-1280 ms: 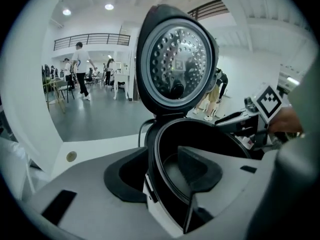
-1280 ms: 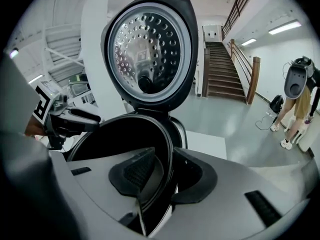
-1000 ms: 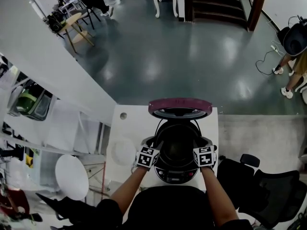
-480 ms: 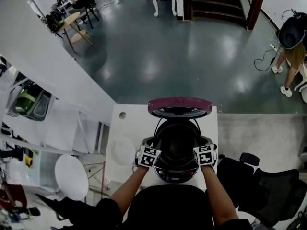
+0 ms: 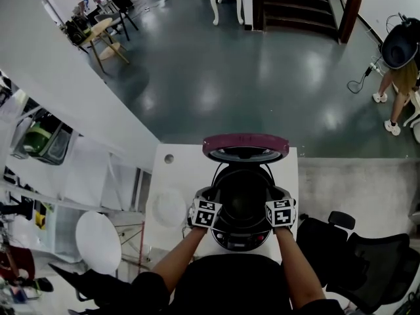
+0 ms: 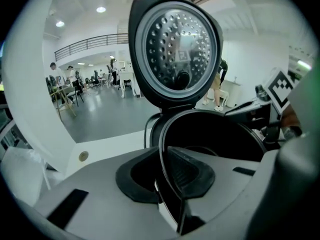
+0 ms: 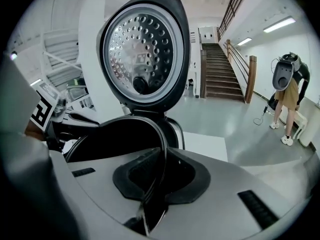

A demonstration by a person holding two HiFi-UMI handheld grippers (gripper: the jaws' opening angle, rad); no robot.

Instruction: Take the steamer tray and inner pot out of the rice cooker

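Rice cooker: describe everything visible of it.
The rice cooker is dark, with a control panel facing the person, standing on a white table. Its lid stands open and upright, its silvery inner plate dotted with holes. The cavity is dark. The left gripper and right gripper have just been closing on a thin dark rim at opposite sides.

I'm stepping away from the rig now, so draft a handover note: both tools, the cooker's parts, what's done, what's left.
Left tool: jaws have just been closing, now clamped on the left side of the dark rim inside the rice cooker.
Right tool: same, on the rim's right side.
Lid stands open; cooker sits on the white table.
Done: both grips set.
Left: lift out steamer tray and inner pot; which one this rim is, I can't tell.
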